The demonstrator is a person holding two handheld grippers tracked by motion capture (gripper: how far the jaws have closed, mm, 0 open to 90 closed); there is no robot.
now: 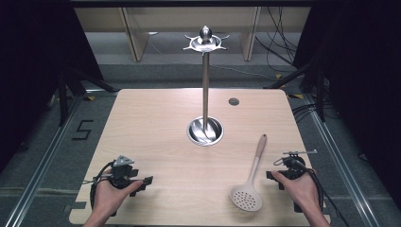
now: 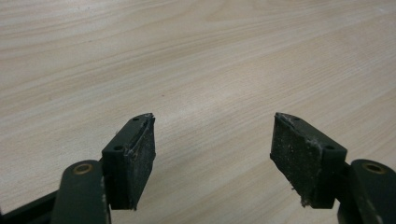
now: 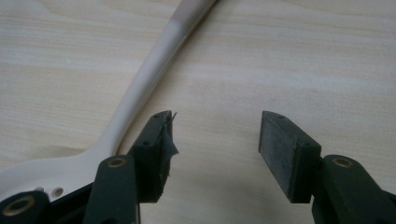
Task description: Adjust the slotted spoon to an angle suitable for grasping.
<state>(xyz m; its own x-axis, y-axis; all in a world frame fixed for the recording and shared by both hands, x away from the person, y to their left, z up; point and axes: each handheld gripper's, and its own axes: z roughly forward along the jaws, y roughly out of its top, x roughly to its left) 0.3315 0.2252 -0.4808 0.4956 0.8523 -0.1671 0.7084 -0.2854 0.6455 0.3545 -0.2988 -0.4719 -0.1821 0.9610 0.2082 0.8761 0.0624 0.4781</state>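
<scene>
A cream slotted spoon (image 1: 252, 178) with a wooden handle lies on the table at the front right, its perforated head toward the person. Its handle (image 3: 154, 65) runs up the left side of the right gripper view. My right gripper (image 3: 214, 140) stands open just right of the handle, nothing between its jaws; in the high view the right gripper (image 1: 274, 175) rests by the spoon's neck. My left gripper (image 2: 212, 140) is open over bare wood, and in the high view the left gripper (image 1: 147, 180) sits at the front left. A steel stand (image 1: 205, 85) with hooks rises from a round base mid-table.
The wooden table (image 1: 156, 123) has a small round grommet (image 1: 233, 101) at the back right. Cables trail from both grippers. Black frames and floor cables flank the table's sides.
</scene>
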